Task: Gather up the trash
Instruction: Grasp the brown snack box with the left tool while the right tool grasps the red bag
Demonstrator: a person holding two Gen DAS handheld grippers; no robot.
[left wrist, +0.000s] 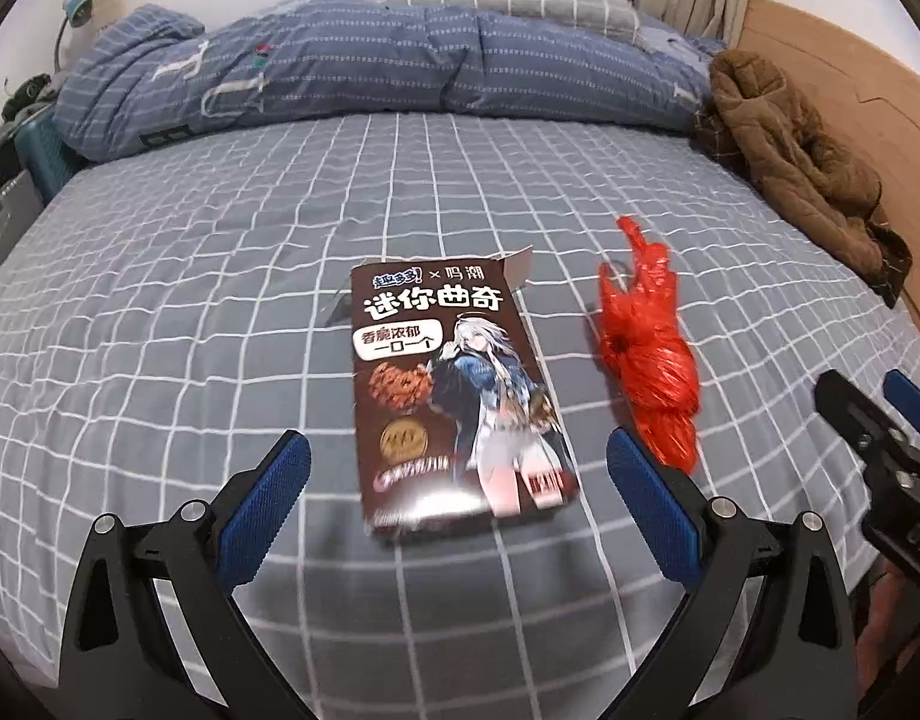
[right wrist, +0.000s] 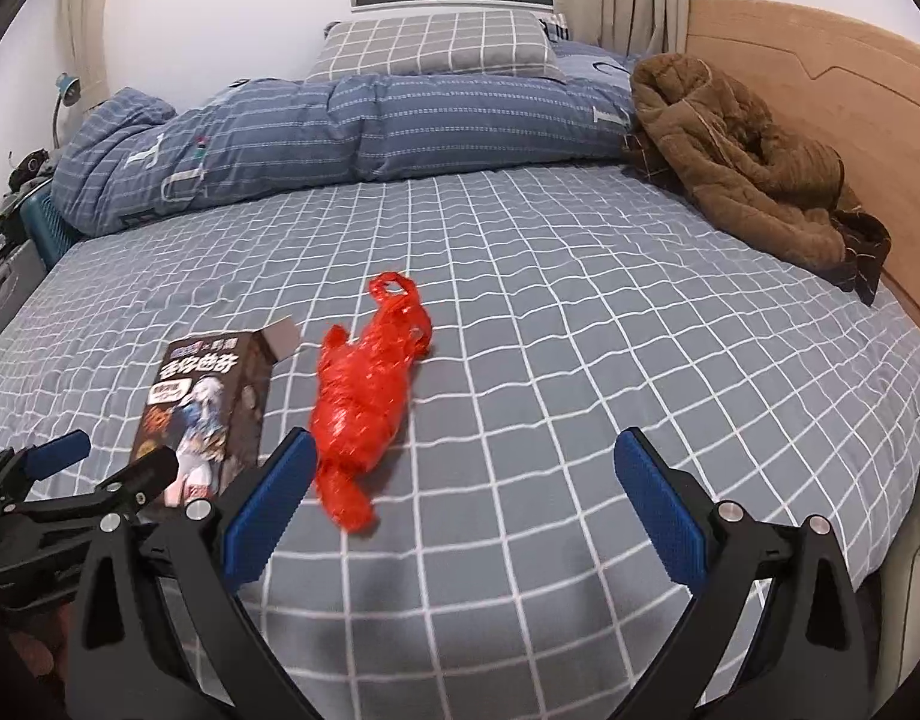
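A brown cookie box [left wrist: 454, 390] with an open top flap lies flat on the grey checked bed sheet [left wrist: 190, 312]. A crumpled red plastic bag [left wrist: 652, 348] lies just right of it. My left gripper [left wrist: 457, 468] is open, its jaws either side of the box's near end, above it. In the right wrist view the red bag [right wrist: 364, 396] lies by the left fingertip of my open right gripper [right wrist: 466, 474]; the box [right wrist: 208, 402] is further left. The left gripper [right wrist: 100, 462] shows there too, and the right gripper [left wrist: 874, 402] at the left view's right edge.
A folded blue quilt [right wrist: 340, 132] and a grey checked pillow [right wrist: 436, 48] lie at the far end of the bed. A brown jacket [right wrist: 742, 162] lies against the wooden headboard [right wrist: 850, 78] on the right. A bedside stand with a lamp [right wrist: 64, 96] is at the far left.
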